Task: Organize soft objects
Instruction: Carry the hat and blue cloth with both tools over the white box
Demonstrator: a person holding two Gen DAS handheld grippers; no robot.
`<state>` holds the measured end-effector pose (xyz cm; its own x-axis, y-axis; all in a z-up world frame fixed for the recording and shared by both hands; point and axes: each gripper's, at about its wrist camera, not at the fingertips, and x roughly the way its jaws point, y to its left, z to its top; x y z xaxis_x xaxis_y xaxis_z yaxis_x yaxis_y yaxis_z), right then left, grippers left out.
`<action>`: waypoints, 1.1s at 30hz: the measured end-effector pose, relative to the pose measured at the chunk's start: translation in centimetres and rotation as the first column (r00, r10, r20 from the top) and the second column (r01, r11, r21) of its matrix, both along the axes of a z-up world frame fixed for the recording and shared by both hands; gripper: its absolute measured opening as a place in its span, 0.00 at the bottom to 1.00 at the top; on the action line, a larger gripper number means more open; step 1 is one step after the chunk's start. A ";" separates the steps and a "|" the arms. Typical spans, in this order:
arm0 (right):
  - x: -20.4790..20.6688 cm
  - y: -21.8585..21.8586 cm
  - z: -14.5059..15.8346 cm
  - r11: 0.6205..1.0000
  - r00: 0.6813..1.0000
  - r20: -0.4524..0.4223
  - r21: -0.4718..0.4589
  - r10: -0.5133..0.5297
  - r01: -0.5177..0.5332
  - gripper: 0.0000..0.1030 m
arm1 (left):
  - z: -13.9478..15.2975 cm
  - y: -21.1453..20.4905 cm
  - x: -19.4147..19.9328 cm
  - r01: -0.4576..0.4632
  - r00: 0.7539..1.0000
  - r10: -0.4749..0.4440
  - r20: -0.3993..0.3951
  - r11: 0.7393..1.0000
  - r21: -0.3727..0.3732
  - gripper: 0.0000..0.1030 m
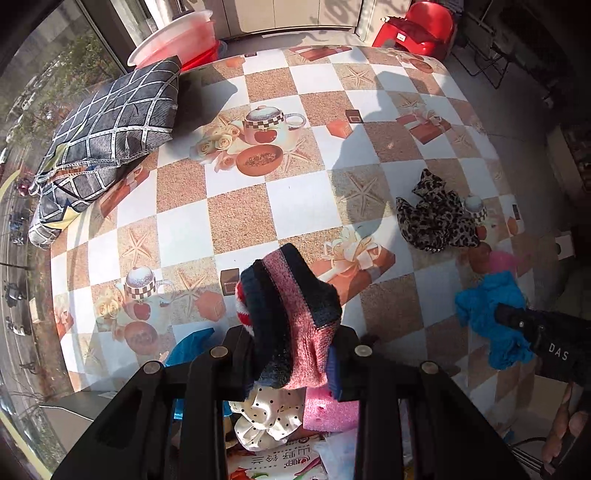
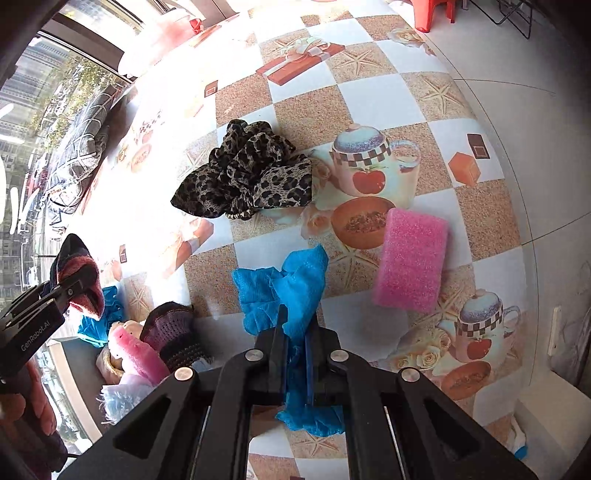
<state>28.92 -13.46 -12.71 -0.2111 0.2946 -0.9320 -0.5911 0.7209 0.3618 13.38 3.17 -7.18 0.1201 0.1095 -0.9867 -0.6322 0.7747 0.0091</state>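
My left gripper [image 1: 291,354] is shut on a pink, navy and red knitted sock [image 1: 291,314], lifted above the table; it also shows at the left of the right wrist view as the left gripper [image 2: 70,291]. My right gripper [image 2: 297,339] is shut on a crumpled blue cloth [image 2: 291,280], which hangs from its jaws over the table; the left wrist view shows the blue cloth [image 1: 487,314] at the right. A leopard-print scarf [image 2: 243,177] lies mid-table, also visible as the scarf [image 1: 436,218]. A pink foam sponge [image 2: 410,258] lies to its right.
Two checked cushions [image 1: 107,122] are stacked at the table's far left. Below my left gripper lies a heap of soft things: a polka-dot cloth [image 1: 269,417], pink foam [image 1: 328,410], a pink plush toy [image 2: 136,350]. A red stool [image 1: 421,26] and a basin [image 1: 173,37] stand beyond the table.
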 end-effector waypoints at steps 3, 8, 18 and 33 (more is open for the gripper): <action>-0.8 -2.4 1.2 1.000 1.000 -0.005 0.021 -0.018 0.018 0.07 | 2.5 -2.3 -0.4 0.047 0.999 -0.047 0.018 0.998 0.038 0.31; -0.9 -4.2 2.9 0.999 1.000 0.001 0.040 -0.017 0.017 0.07 | 4.7 -5.1 -0.1 0.103 0.993 -0.106 0.055 0.993 0.052 0.31; -1.0 -9.1 5.2 0.997 1.000 0.004 0.065 -0.029 0.029 0.07 | 8.2 -14.0 1.3 0.254 0.961 -0.259 0.100 0.965 0.059 0.31; -3.7 -16.1 4.9 0.999 1.000 -0.001 0.035 -0.022 0.022 0.07 | 8.1 -24.8 -2.1 0.474 0.876 -0.472 0.097 0.881 0.007 0.32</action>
